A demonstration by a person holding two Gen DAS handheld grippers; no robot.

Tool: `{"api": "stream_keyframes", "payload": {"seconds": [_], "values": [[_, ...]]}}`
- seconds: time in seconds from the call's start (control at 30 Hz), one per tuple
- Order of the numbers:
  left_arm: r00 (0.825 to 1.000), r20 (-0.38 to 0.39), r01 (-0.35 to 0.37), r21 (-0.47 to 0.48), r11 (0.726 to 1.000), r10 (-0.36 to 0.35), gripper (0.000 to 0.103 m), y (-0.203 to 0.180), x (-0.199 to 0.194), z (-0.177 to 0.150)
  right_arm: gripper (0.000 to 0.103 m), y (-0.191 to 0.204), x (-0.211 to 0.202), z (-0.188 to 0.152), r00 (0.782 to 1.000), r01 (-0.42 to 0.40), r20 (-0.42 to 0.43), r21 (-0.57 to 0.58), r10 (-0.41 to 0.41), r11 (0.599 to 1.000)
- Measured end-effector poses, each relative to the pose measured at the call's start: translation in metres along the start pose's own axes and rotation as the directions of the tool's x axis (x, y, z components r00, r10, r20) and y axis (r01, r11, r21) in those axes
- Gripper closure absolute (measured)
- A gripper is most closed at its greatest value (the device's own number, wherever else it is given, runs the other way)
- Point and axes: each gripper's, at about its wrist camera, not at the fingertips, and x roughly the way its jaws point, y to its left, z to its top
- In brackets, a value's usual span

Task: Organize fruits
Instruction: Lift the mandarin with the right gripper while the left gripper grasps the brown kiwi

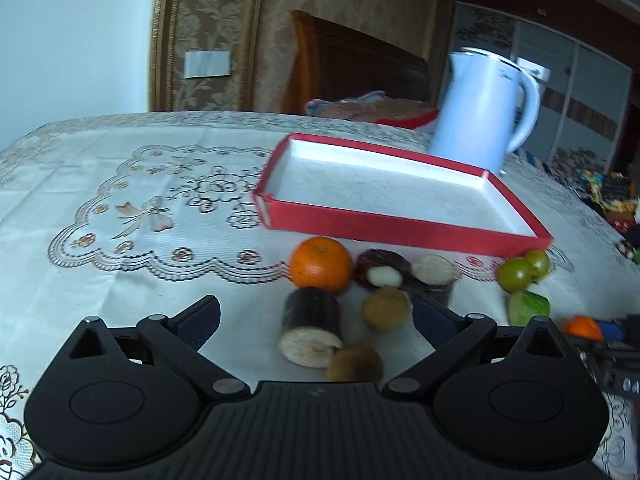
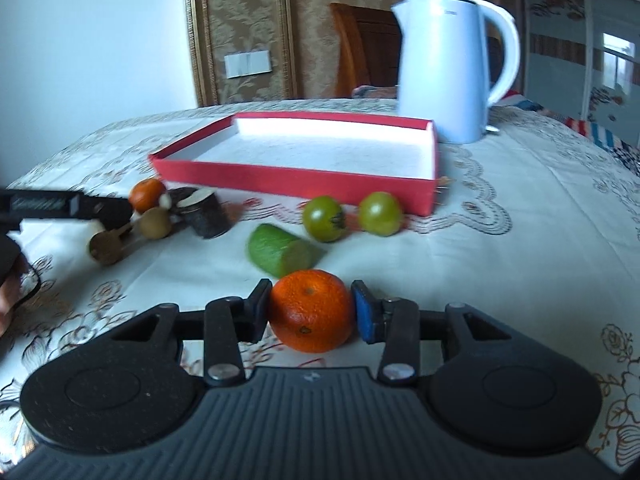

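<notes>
Left gripper (image 1: 316, 312): jaws spread wide and holding nothing, low over the left cluster — a dark log-shaped piece (image 1: 311, 327) lies between the fingers, uncaught.
Left cluster: an orange (image 1: 321, 264), brown kiwis (image 1: 385, 307) and dark cut pieces sit tight together, just in front of the tray's near wall.
Picking there: I judge the kiwis the awkward ones, since they touch their neighbours; coming straight down on one fruit with the fingers on its free sides should avoid nudging the rest.
Tray (image 2: 296, 174): red walls, white floor, nothing in it yet; it sits mid-table with a white kettle (image 2: 452, 68) just behind its far right corner.
Middle fruits: a green cut piece (image 2: 282, 254) and two green tomatoes (image 2: 325, 219) lie between the right gripper and the tray.
Right gripper (image 2: 312, 312): jaws clenched on a second orange (image 2: 311, 310), one pad on each side near its widest part; the view is motion-blurred, so whether it is off the cloth I cannot tell.
Step in hand: carrying this orange to the tray, by my reading.
Doing it well: lift high enough to pass over the green fruits and the near wall — then lower to the floor before letting go, as a round fruit will likely roll.
Placement: a far corner would leave room for the rest.
</notes>
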Motion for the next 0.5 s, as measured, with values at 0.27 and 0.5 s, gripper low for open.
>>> {"api": "stream_keyframes", "payload": {"seconds": [0.27,0.5], "values": [[0.999,-0.041,-0.024,0.168,0.985,0.032,0.001,-0.027,-0.007,-0.018,0.063,0.000,0.002,-0.001,1.000,-0.012,0.001,0.005,0.012,1.000],[0.996,-0.078,-0.039,0.172,0.984,0.053,0.026,-0.029,-0.001,-0.018,0.063,-0.002,0.002,-0.001,1.000,-0.022,0.001,0.026,0.022,0.999]]}}
